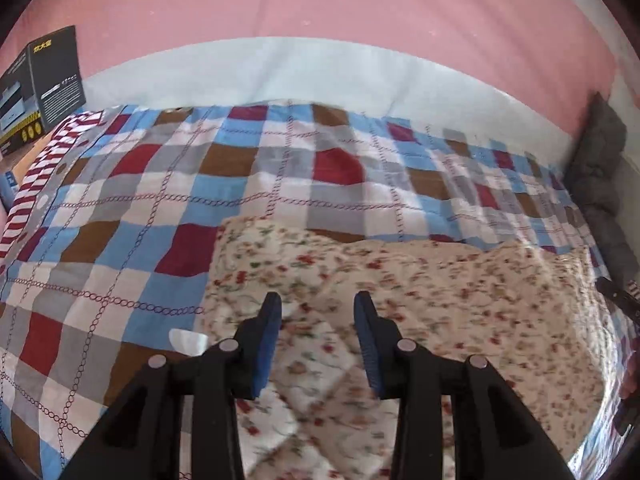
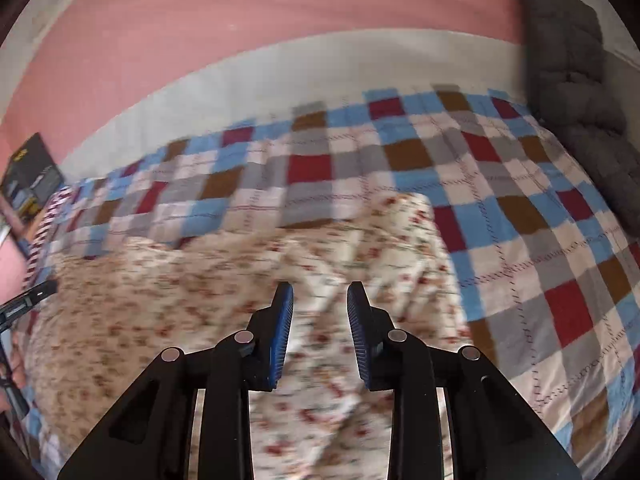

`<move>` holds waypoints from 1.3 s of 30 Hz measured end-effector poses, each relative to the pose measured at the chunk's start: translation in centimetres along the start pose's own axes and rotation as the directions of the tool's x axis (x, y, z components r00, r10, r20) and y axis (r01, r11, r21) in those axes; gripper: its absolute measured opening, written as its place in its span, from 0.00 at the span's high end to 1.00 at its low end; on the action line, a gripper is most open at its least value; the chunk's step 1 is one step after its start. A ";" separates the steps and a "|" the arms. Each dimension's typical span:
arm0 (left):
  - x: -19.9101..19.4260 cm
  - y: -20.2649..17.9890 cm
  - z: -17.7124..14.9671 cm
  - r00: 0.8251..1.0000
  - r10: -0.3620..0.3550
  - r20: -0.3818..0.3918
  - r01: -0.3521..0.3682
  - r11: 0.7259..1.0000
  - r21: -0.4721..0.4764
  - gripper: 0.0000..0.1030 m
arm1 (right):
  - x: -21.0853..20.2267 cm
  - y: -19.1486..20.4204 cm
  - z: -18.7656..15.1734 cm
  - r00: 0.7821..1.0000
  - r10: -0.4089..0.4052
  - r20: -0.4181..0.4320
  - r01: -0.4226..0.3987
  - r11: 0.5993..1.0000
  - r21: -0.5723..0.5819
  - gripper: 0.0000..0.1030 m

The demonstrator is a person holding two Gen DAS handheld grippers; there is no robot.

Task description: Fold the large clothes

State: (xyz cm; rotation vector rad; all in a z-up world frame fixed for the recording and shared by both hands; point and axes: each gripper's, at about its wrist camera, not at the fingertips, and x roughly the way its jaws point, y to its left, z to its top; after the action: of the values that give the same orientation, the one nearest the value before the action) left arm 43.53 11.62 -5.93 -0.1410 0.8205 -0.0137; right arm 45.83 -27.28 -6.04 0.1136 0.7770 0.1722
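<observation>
A cream garment with small red flowers lies spread on a checked bedspread. My left gripper is open and empty, hovering over the garment's left part. In the right wrist view the same garment lies wrinkled below my right gripper, which is open and empty above the garment's right part. The other gripper's tip shows at the right edge of the left wrist view and at the left edge of the right wrist view.
A black cardboard box stands at the bed's far left. A red-and-white striped cloth lies beside it. A grey quilted cushion leans at the far right. A pink wall runs behind the bed.
</observation>
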 end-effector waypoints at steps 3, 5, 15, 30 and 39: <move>-0.2 -1.8 -0.4 1.000 -0.018 0.002 0.018 0.999 0.028 0.62 | 0.8 7.2 -0.3 0.988 0.137 -0.064 -0.145 0.980 -0.136 0.72; 0.6 -1.7 -0.8 1.000 0.002 -0.028 -0.002 1.000 0.020 0.62 | 2.9 11.2 -0.8 0.979 0.157 -0.131 -0.181 0.964 -0.194 0.72; 2.9 3.5 -2.6 0.997 0.028 -0.068 -0.032 0.998 -0.062 0.60 | 13.0 11.4 -0.2 0.967 0.041 -0.250 -0.069 0.992 -0.106 0.72; -3.3 9.2 -7.5 0.997 -0.055 -0.055 0.045 0.985 -0.170 0.51 | -2.4 3.3 -6.0 0.998 0.042 -0.043 -0.048 0.989 -0.143 0.34; -3.1 10.2 -7.9 0.986 -0.159 -0.059 0.136 0.950 -0.280 0.43 | -4.6 -1.2 -6.8 1.000 0.019 -0.008 -0.020 0.999 -0.042 0.33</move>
State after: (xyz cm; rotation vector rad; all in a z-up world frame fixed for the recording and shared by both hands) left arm 35.23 21.03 -10.34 -0.4680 0.8884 -0.0465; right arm 37.94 -29.09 -7.86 0.0803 0.7798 0.2076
